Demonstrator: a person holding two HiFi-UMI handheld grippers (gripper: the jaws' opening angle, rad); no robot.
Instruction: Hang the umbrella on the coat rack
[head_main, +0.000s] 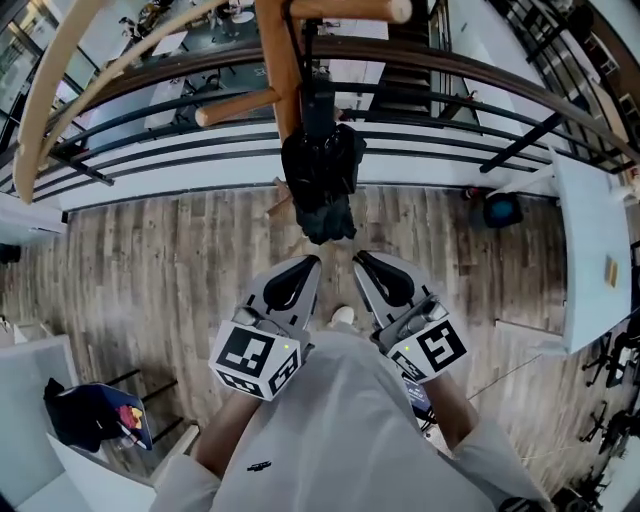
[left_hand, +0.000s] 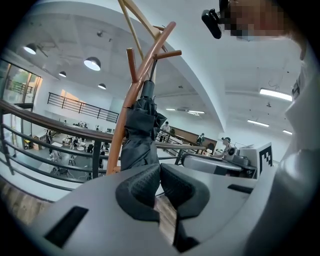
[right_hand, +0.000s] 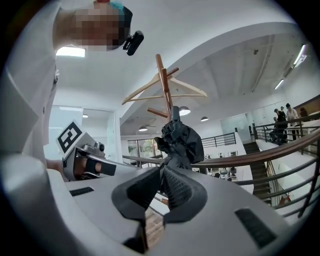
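A folded black umbrella (head_main: 320, 180) hangs on the wooden coat rack (head_main: 278, 60), beside its pole and under its pegs. It hangs free, with no gripper on it. Just below its lower end my left gripper (head_main: 311, 263) and right gripper (head_main: 360, 259) sit side by side, pointing at it. In the left gripper view the umbrella (left_hand: 140, 135) rises right behind the left gripper (left_hand: 159, 167), whose jaws meet with nothing between them. In the right gripper view the umbrella (right_hand: 181, 137) stands just past the right gripper (right_hand: 161, 172), whose jaws are likewise closed and empty.
A curved railing (head_main: 450, 70) runs behind the rack, with a lower floor beyond it. A white table (head_main: 590, 250) stands at the right. A dark bag (head_main: 85, 415) lies at the lower left. A wooden hanger (head_main: 50, 90) arcs at the upper left. Wood flooring (head_main: 150, 270) lies underfoot.
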